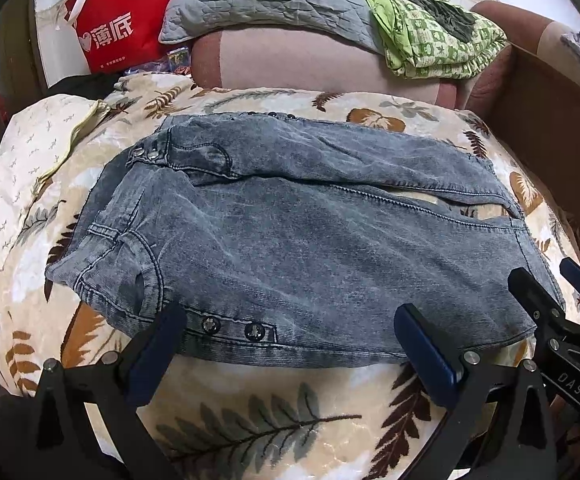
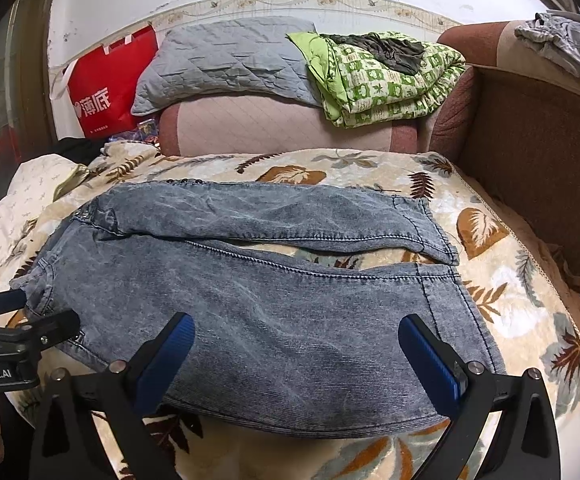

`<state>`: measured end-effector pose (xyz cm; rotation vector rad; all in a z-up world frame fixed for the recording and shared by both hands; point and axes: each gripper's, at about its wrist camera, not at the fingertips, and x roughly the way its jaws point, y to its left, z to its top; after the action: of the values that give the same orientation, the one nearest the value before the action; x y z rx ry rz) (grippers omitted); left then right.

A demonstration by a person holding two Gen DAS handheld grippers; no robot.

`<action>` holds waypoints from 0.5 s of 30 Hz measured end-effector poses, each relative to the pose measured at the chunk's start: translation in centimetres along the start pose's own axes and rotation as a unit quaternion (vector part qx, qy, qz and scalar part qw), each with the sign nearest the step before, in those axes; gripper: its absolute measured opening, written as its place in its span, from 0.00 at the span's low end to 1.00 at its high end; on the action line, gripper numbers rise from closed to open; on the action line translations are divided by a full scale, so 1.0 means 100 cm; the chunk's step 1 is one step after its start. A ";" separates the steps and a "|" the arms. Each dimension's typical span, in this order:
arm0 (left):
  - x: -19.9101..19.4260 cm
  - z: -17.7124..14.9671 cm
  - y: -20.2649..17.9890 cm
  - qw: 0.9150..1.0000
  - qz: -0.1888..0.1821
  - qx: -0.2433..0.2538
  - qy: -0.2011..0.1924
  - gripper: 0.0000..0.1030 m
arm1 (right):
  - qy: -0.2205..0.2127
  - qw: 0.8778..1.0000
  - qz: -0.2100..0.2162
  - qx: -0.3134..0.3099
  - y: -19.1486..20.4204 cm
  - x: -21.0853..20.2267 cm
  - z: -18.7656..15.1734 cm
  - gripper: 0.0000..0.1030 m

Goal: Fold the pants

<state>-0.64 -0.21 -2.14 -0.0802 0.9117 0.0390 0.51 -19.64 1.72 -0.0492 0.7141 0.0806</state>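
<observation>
Grey-blue denim pants lie flat on a leaf-print blanket, waist to the left, legs to the right, with a narrow gap between the two legs. They also show in the right wrist view. My left gripper is open, its blue pads just over the near edge by the waist and snaps. My right gripper is open over the near leg's lower part; it also shows at the right of the left wrist view.
A white patterned pillow lies left of the pants. Behind stand a pink sofa back, a grey quilted pillow, a green folded quilt and a red bag. A brown armrest borders the right.
</observation>
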 end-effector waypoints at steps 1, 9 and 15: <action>0.001 0.000 0.001 1.000 -0.001 -0.001 0.001 1.00 | 0.000 1.000 0.000 -0.001 0.000 0.000 0.000 1.00; 0.001 -0.002 0.001 1.000 -0.002 -0.003 0.003 1.00 | 0.001 1.000 -0.002 -0.003 0.001 0.001 -0.001 1.00; 0.001 -0.001 0.002 1.000 -0.002 -0.002 0.003 1.00 | 0.002 1.000 -0.002 -0.002 0.001 0.001 -0.001 1.00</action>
<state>-0.67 -0.03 -2.31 -0.0861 0.9166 0.0363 0.53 -19.50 1.54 -0.0547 0.7187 0.0790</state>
